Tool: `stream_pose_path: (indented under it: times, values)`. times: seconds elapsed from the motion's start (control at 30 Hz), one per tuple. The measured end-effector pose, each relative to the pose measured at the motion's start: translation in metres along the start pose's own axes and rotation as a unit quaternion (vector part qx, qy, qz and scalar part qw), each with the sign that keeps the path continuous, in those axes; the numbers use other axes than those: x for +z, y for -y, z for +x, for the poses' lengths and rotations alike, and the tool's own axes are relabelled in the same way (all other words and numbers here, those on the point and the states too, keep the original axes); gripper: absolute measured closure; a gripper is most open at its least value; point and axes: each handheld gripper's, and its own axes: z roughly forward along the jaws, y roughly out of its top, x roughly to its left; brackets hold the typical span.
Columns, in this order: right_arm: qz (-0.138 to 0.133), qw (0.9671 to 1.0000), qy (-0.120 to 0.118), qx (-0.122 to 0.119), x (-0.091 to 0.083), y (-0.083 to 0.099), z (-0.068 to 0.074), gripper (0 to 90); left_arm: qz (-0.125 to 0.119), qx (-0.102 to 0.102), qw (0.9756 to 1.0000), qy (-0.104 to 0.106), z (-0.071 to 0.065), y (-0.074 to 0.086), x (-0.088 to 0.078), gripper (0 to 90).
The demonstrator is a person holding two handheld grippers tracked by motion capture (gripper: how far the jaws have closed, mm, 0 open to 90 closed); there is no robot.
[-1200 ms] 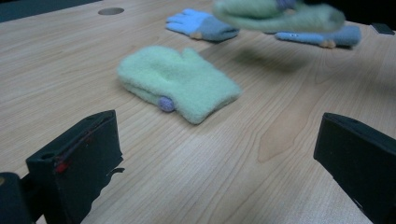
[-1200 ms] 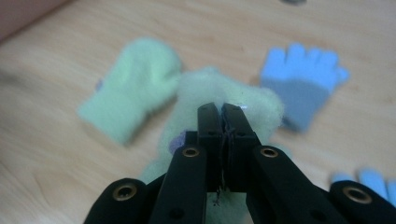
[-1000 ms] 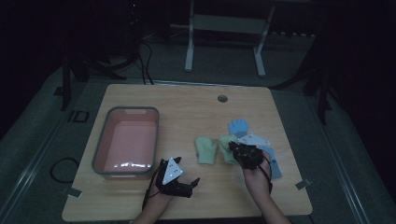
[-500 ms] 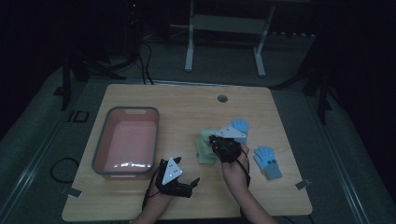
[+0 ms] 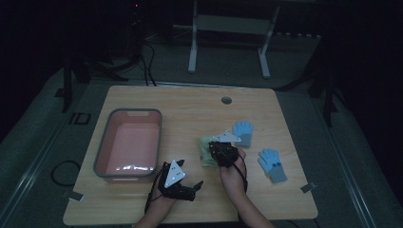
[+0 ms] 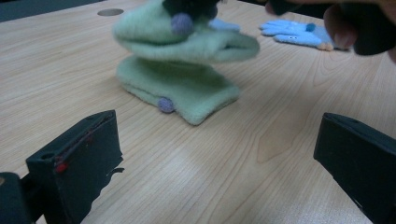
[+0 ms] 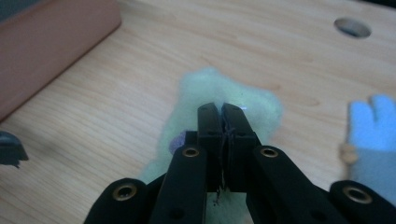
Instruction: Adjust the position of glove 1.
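High view: at centre of the frame, right gripper [image 5: 223, 153] clamped on a green mitten [image 5: 205, 151], hanging over the wooden table [image 5: 190, 109] just right of the pink tub [image 5: 129, 142]. Lower left of centre, left gripper [image 5: 183, 186] resting near the table's front edge, jaws apart and holding nothing. Two blue gloves to the right, one [image 5: 243, 132] just beside the right gripper, the other [image 5: 272, 164] farther toward the lower right. Tub looks bare inside, so likely none of the knitwear sorted into it yet.

Left gripper view: two black jaws standing wide at the lower corners, bare wood between them. Upper middle of the frame, the lifted green mitten [image 6: 187, 39] pinched from above and blurred, with a second green mitten [image 6: 180, 91] lying flat on the table right beneath it, a purple dot at its cuff. Blue glove [image 6: 294, 33] at upper right, behind a hand.

Right gripper view: jaws pressed together at centre frame with pale green fabric [image 7: 224, 100] caught at their tips and spreading beyond. Corner of the pink tub [image 7: 51, 42] in the upper left, well apart from the mitten. Blue glove [image 7: 373, 130] at the right edge.

Judged progress: early, one mitten lifted and headed for the tub, probably; second mitten and both gloves left on the table
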Motion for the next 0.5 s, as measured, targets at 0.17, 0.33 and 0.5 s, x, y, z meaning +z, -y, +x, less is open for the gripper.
stream_pose_path:
  times: [0.17, 0.33, 0.5]
  values:
    - [0.008, 1.0000, 0.000, 0.003, 0.007, 0.005, 0.000, 87.5, 0.002, 0.000, 1.0000, 0.000, 0.000, 0.000, 0.000, 0.9]
    - [0.021, 0.9997, -0.006, 0.011, 0.018, 0.013, 0.000, 87.0, 0.002, 0.000, 1.0000, 0.001, 0.000, 0.000, 0.000, 0.9]
    - [0.028, 0.9995, -0.009, 0.009, 0.024, 0.018, 0.003, 86.2, 0.002, 0.000, 1.0000, 0.001, 0.000, 0.000, 0.000, 0.9]
